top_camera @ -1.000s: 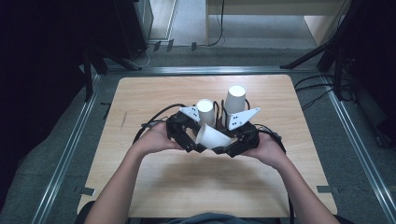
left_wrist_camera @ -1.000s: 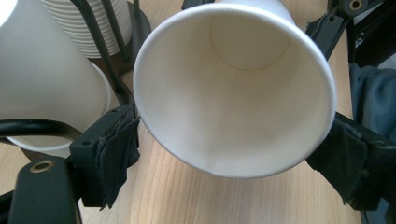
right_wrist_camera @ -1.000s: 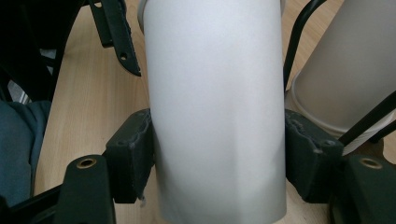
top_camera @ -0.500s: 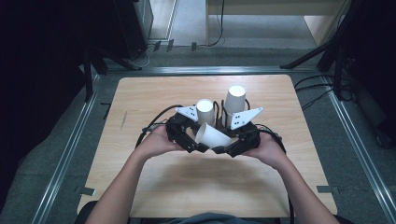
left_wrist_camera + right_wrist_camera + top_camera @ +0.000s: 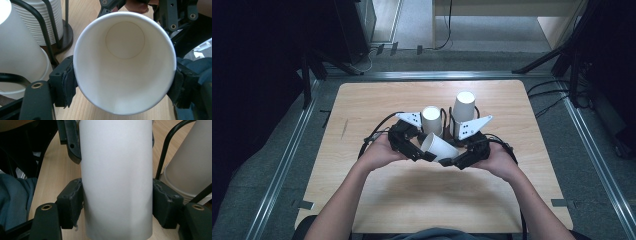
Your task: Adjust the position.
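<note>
Both hand-held grippers (image 5: 439, 159) clamp one paper cup (image 5: 438, 147).

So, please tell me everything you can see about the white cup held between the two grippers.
The paper cup is plain white, looks like thin paper, and is empty: its round bottom shows inside in the left gripper view. It lies on its side above the table. The left gripper clamps it near the rim, and the right gripper clamps its wall. Two cup stacks stand behind it.

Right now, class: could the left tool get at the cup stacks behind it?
Probably not yet. The left tool is shut on a loose cup, as is the right tool; the stacks stand just behind.
</note>
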A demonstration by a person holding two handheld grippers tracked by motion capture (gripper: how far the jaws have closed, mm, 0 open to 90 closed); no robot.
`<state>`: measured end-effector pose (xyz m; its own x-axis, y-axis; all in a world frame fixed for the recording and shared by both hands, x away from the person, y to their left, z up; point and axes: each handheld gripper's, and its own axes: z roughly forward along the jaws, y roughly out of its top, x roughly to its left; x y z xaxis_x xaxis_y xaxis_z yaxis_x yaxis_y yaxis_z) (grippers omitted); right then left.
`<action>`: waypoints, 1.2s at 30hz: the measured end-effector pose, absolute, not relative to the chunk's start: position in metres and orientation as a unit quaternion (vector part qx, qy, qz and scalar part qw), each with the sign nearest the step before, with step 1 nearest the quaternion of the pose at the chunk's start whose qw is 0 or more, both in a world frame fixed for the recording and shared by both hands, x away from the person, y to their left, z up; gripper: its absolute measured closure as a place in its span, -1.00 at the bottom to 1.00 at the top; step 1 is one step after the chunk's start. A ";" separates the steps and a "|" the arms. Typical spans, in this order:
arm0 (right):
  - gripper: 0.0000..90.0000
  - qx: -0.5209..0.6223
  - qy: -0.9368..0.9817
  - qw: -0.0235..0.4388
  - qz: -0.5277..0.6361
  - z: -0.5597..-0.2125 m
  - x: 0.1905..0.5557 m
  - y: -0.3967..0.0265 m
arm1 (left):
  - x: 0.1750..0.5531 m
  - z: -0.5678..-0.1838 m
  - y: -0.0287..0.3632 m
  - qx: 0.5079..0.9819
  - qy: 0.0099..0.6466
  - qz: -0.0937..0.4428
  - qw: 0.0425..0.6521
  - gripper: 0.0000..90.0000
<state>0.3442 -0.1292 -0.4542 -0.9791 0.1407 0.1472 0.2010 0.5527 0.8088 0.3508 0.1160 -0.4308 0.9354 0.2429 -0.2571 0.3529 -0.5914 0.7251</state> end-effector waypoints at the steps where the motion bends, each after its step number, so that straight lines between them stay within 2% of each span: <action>1: -0.28 -0.096 -0.880 0.031 -0.464 -0.454 0.344 -0.129 | 0.351 -0.431 0.116 0.889 0.167 -0.068 0.421 -0.46; 7: -0.30 -0.100 -0.880 0.033 -0.463 -0.454 0.344 -0.129 | 0.351 -0.429 0.117 0.891 0.166 -0.064 0.419 -0.42; 11: -0.42 -0.110 -0.884 0.044 -0.452 -0.454 0.346 -0.128 | 0.352 -0.426 0.121 0.892 0.170 -0.062 0.414 -0.42; 15: -0.49 -0.118 -0.886 0.036 -0.446 -0.454 0.347 -0.130 | 0.352 -0.417 0.128 0.894 0.174 -0.046 0.410 -0.42; 36: -0.48 -0.114 -0.894 0.027 -0.432 -0.460 0.347 -0.123 | 0.351 -0.416 0.109 0.943 0.133 -0.013 0.304 -0.43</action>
